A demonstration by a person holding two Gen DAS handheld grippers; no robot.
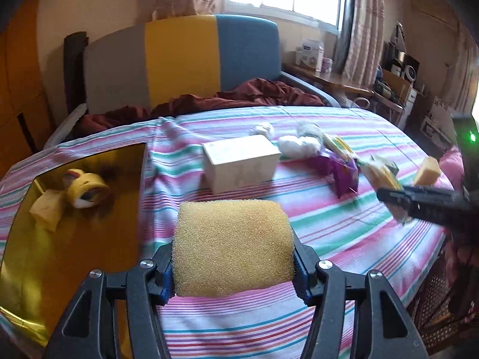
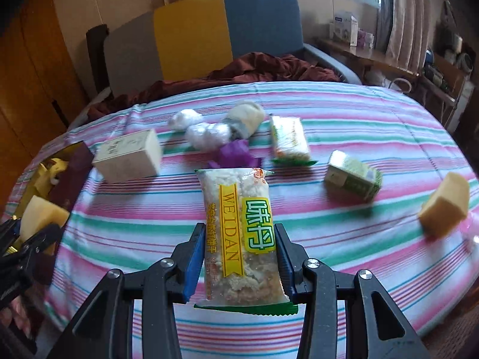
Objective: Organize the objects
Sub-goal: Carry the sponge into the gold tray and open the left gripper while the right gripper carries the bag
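**Ana:** Yellow sponge squeezed crosswise in the left claw, lifted off the striped bed. Why?

**Ben:** Likely bound for the gold box at the near left, where a plush toy already lies.

**Ana:** And the right claw?

**Ben:** Clamped narrow on a biscuit packet, gripped by its long sides so it hangs steady. White carton, green carton and a second sponge wait farther off.

A: What does the right gripper hold?

B: A snack packet, clamped between both jaws, above the striped cloth.

A: And around it?

B: A white box at left, a green carton and a yellow sponge at right.
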